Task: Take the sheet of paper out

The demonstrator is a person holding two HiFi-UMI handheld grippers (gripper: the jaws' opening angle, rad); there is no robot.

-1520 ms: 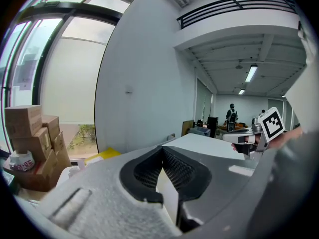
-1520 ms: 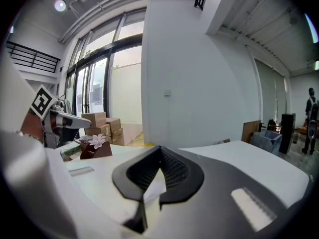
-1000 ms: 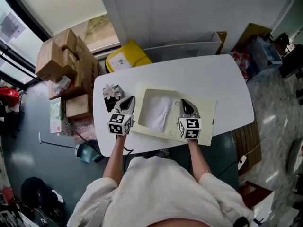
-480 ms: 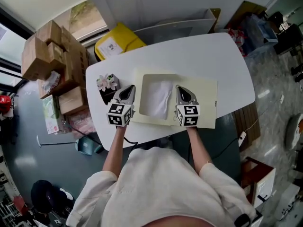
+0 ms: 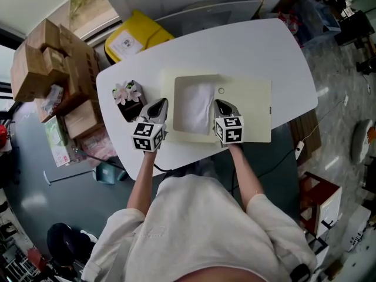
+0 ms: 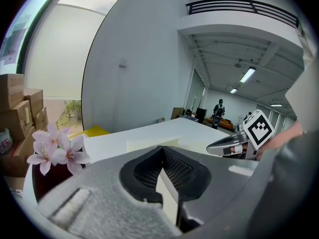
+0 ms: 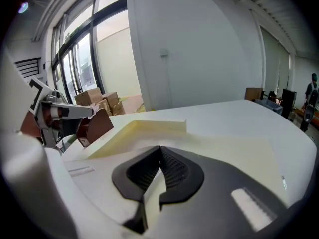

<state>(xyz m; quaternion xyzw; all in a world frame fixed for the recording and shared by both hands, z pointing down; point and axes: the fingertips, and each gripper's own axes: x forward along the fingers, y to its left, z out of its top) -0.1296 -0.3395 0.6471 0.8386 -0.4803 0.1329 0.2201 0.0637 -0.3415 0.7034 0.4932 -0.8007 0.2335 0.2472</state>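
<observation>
- Envelope (image 5: 249,107), cream, lies flat on white table (image 5: 258,51) with its flap open at the left end.
- Sheet of paper (image 5: 194,107), white, sits in the envelope's open end, between the two grippers.
- Left gripper (image 5: 159,103): jaws together, nothing in them, at the envelope's left edge, near the flower pot (image 5: 126,94).
- Right gripper (image 5: 219,104): jaws closed, empty, over the envelope just right of the paper.

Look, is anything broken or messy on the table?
Nothing is broken or spilled. Only the white sheet looks a little crooked where it lies in the open cream envelope. The flower pot stands upright.
</observation>
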